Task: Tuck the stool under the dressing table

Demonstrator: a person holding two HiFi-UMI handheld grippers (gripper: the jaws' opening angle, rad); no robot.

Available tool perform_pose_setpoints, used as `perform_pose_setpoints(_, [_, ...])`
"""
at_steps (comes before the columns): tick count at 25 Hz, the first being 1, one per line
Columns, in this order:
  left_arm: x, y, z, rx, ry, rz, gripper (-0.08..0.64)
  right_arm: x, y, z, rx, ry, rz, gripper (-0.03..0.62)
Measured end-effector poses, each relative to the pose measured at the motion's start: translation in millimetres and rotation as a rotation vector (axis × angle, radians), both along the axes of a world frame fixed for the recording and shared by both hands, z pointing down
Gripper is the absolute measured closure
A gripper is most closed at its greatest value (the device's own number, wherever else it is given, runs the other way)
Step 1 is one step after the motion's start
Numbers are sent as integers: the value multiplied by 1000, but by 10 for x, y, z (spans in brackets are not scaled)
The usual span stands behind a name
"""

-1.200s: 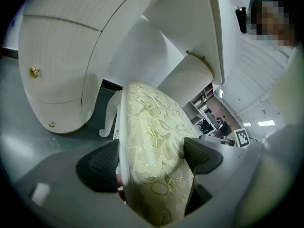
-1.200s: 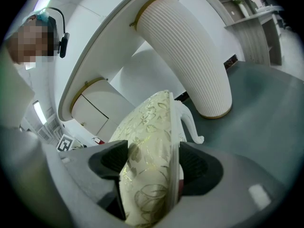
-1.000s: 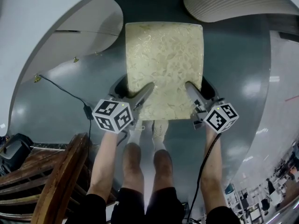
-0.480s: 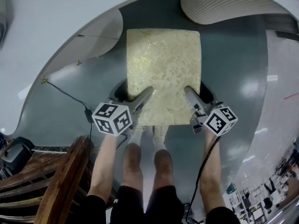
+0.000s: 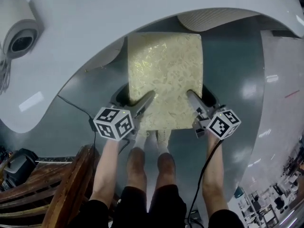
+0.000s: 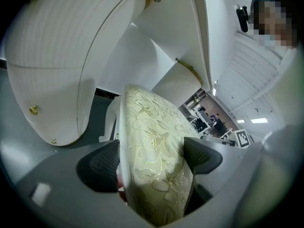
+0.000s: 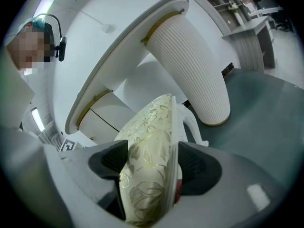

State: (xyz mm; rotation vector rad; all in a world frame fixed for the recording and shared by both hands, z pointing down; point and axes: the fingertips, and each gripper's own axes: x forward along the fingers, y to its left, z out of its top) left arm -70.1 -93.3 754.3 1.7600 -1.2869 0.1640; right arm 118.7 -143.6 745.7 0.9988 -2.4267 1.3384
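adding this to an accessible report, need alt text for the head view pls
Looking steeply down, the left claw and right claw each clamp one side of a cream floral-cushioned stool, whose far edge reaches the rim of the curved white dressing table. The person's legs show below, with dark wooden furniture at lower left.

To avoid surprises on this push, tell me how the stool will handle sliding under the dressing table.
The stool has a soft-looking cushion, which probably gives under the left claw and right claw clamped on its near edge. On the glossy floor it should slide fairly easily. Gripped only at that edge, it may tilt.
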Motion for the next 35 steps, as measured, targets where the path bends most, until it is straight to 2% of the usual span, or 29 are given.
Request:
perform_pose_setpoints(4, [41,55,187,10,3,10,123,39,76,166,11,-1,8,261])
perform_pose_setpoints(16, [-44,-74,-152,60,8,9,123,-38,-46,-211,60,-15,11,264])
perform_pose_setpoints(30, [-147,65,-355,100,-30,-151,123,-217,-201,-355,88,-66,-148,264])
perform_pose_setpoints(32, [-131,11,-274,95,-32,-146,123,-200,-246,-271,82,-69,-142,265])
perform_pose_setpoints(35, [-63,-65,-141,105,-21,-83,123,-89,-203,-159,92,-58,-79,265])
